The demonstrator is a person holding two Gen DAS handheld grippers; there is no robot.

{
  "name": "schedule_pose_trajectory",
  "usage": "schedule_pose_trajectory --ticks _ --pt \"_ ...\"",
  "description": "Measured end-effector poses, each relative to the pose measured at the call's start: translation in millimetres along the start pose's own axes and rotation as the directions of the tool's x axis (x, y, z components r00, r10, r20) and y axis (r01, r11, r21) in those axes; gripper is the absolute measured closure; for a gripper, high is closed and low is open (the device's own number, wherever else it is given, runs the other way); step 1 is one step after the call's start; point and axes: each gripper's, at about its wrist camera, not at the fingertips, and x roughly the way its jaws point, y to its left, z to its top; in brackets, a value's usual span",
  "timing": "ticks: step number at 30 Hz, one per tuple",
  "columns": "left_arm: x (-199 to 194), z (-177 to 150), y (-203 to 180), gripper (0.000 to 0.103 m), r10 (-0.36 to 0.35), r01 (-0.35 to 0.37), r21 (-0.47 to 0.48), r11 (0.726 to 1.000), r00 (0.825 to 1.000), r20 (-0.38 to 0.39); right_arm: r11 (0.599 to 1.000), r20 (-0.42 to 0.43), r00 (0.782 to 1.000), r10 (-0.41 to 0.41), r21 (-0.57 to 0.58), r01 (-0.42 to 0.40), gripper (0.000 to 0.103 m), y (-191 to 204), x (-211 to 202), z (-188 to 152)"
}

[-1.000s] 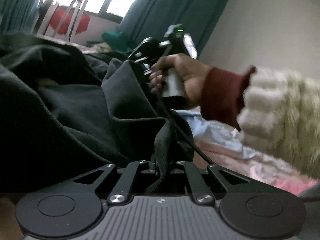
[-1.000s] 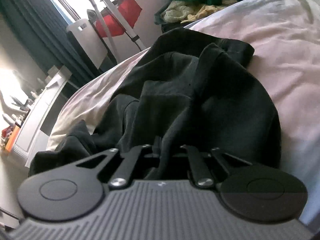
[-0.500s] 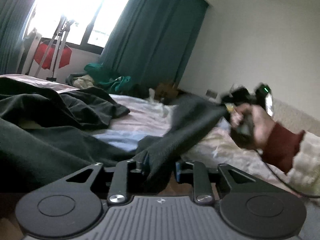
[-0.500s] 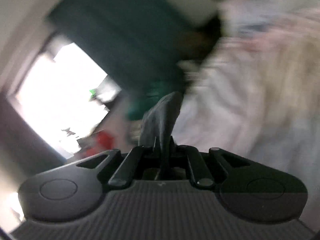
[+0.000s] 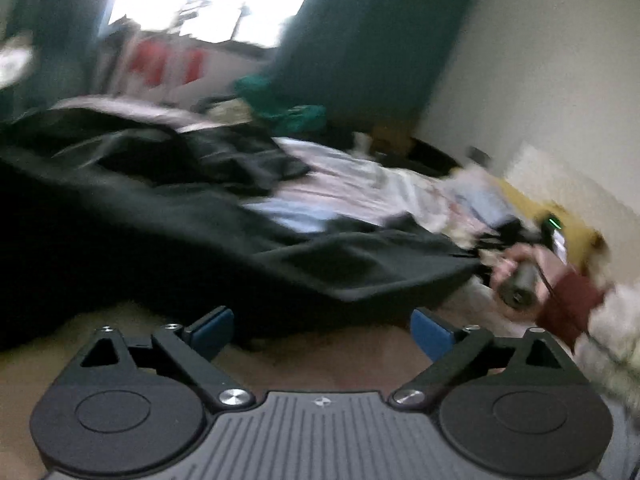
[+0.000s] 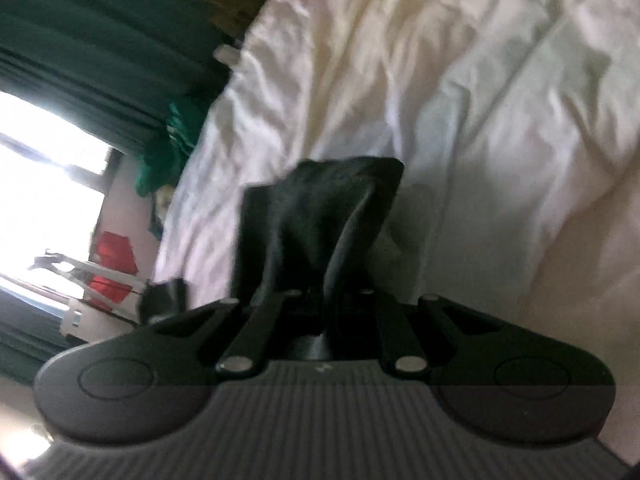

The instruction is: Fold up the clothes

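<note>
A black garment (image 5: pixel 160 216) lies spread across the bed from the left to the right. My left gripper (image 5: pixel 322 330) is open and empty, its blue pads (image 5: pixel 212 330) just short of the garment's near edge. My right gripper (image 6: pixel 326 300) is shut on a bunched corner of the black garment (image 6: pixel 320 216) and holds it over the white sheet. In the left wrist view the right gripper (image 5: pixel 520 248) shows at the far right, in a hand with a red cuff, at the garment's stretched end.
The bed's white and pink sheet (image 6: pixel 480 100) is rumpled. A pile of green clothes (image 5: pixel 280 108) lies by the teal curtain (image 5: pixel 360 40). A red stand (image 6: pixel 112 264) is by the window. A yellow item (image 5: pixel 540 208) lies at the bed's right side.
My left gripper has opened and let go of the black garment. My right gripper has swung out to the right and down, pulling the garment's corner flat across the bed.
</note>
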Motion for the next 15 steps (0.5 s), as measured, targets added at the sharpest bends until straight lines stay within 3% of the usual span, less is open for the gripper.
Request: schedule_pose_trajectory --ticks 2,4,6,7,8,10,11,12,13,15 --pt "-9 4 31 0.005 0.045 -0.046 -0.19 0.981 0.999 -0.013 0.998 0.109 0.992 0.066 -0.024 -0.064 0.095 8 -13 5" --pt "-15 3 71 0.007 0.067 -0.072 -0.411 0.909 0.997 -0.026 0.99 0.249 0.959 0.135 -0.063 -0.123 0.095 17 -28 12" --pt "-21 -2 110 0.009 0.104 -0.1 -0.591 0.8 0.994 -0.028 0.991 0.334 0.935 0.118 -0.099 -0.09 0.095 22 -37 16" --pt "-26 -7 128 0.009 0.136 -0.118 -0.67 0.733 0.99 -0.026 0.991 0.375 0.92 0.111 -0.116 -0.072 0.095 25 -42 19" --pt "-30 -14 147 0.009 0.172 -0.134 -0.75 0.648 0.985 -0.027 0.99 0.416 0.903 0.104 -0.133 -0.053 0.095 28 -46 21" --pt "-35 -29 177 0.016 0.209 -0.096 -0.87 0.484 0.978 0.008 0.99 0.391 0.918 0.06 -0.143 -0.004 0.095 24 -39 20" --pt "-37 -34 187 0.017 0.224 -0.057 -0.906 0.419 0.974 0.042 0.989 0.377 0.926 0.032 -0.143 0.024 0.095 21 -35 18" --pt "-40 -37 195 0.017 0.246 -0.02 -0.929 0.371 0.966 0.077 0.991 0.365 0.931 0.008 -0.125 0.04 0.095 19 -29 18" --pt "-41 -38 199 0.017 0.273 -0.001 -0.939 0.344 0.957 0.099 0.993 0.352 0.936 -0.015 -0.107 0.056 0.095 18 -22 17" --pt "-44 -37 205 0.022 0.33 0.006 -0.947 0.32 0.937 0.117 0.995 0.345 0.938 -0.026 -0.077 0.056 0.095 15 -22 17"
